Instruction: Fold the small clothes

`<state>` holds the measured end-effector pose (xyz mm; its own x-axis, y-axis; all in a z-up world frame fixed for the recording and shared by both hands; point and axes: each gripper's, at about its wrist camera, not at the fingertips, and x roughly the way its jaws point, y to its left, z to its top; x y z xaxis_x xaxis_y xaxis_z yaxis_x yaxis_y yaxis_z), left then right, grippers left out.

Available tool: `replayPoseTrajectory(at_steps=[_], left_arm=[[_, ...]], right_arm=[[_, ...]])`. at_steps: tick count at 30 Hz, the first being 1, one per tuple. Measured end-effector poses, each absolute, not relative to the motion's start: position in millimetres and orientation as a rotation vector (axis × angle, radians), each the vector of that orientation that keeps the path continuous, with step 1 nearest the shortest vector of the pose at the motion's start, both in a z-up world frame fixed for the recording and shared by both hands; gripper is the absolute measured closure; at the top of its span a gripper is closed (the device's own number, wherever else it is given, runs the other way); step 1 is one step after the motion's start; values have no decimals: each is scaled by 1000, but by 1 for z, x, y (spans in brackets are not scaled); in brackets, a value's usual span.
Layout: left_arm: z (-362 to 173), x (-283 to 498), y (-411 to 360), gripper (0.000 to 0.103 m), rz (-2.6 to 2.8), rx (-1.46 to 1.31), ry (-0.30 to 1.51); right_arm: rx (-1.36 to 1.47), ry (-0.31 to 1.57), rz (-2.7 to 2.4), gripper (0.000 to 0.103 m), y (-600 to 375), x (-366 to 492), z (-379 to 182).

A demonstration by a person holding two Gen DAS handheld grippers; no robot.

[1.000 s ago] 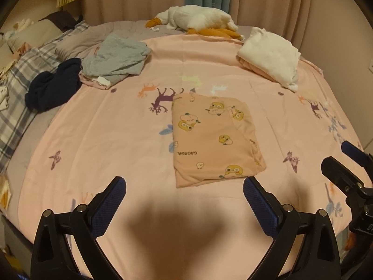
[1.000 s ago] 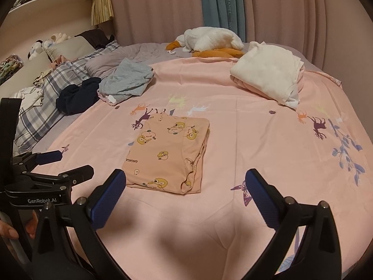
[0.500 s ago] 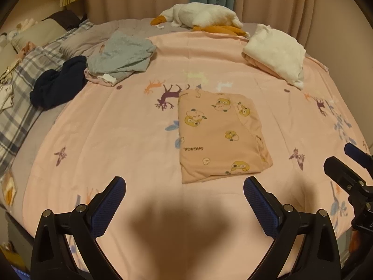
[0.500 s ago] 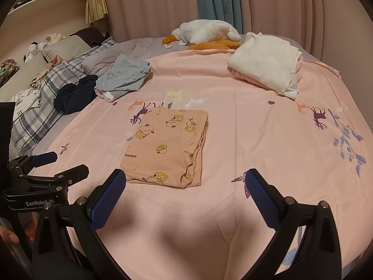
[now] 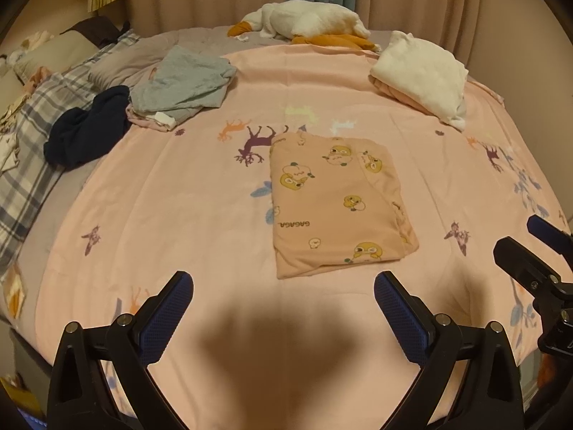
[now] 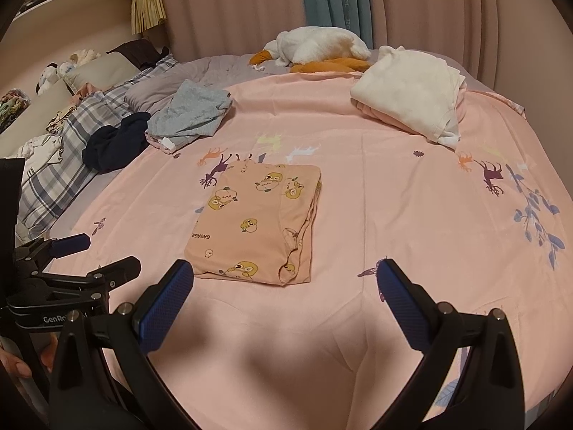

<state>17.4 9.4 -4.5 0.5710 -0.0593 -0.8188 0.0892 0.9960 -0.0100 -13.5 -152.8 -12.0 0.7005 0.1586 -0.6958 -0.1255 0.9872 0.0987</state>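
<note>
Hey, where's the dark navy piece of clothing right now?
The navy garment lies bunched at the left side of the bed in both wrist views, between the plaid pillow and the grey folded clothes, at the pink sheet's edge.

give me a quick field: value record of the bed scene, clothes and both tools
surface: pink printed bedsheet
folded item: peach duck-print garment, flat in a rectangle, mid-bed
unfolded pile: grey garment and navy garment, far left
other stack: white folded cloth, far right
plush: white goose toy by the curtain
left tool: open, empty, above the sheet
right tool: open, empty
</note>
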Motion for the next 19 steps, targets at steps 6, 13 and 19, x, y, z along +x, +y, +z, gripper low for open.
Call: replayPoseTrajectory(at_steps=[6, 13, 19], left_arm=[[-4, 17, 9, 3, -90, 33, 958], [-4, 16, 8, 3, -88, 34, 957], [-4, 17, 9, 3, -83, 36, 956]], right_arm=[[44, 780, 157, 0, -153, -13, -12], [44, 779, 157, 0, -152, -14, -12], [44, 780, 157, 0, -152, -14, -12]])
